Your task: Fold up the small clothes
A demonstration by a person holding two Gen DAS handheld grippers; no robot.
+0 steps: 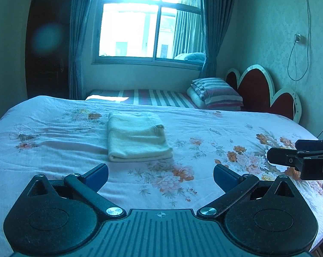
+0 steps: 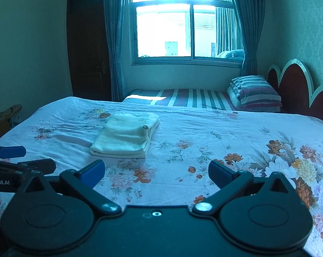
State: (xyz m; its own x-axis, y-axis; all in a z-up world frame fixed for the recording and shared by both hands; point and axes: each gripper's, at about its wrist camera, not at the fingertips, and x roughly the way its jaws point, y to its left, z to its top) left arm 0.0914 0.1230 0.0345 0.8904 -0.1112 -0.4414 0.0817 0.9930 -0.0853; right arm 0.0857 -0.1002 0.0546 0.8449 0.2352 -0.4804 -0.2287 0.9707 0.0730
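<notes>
Cream cloth (image 1: 135,137); floral bedspread (image 1: 204,128) (orange blooms).

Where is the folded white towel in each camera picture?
Left wrist view: the folded white towel lies on the floral bedspread, just left of the middle, beyond the open left gripper.
Right wrist view: the towel lies left of the middle, beyond the open right gripper.
Shared landmark: the striped pillow by the red headboard, behind and right of the towel.

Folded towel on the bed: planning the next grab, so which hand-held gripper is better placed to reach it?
Left, probably. The folded towel lies straight ahead of the open left hand-held gripper; the open right hand-held gripper sees it off to its left.
</notes>
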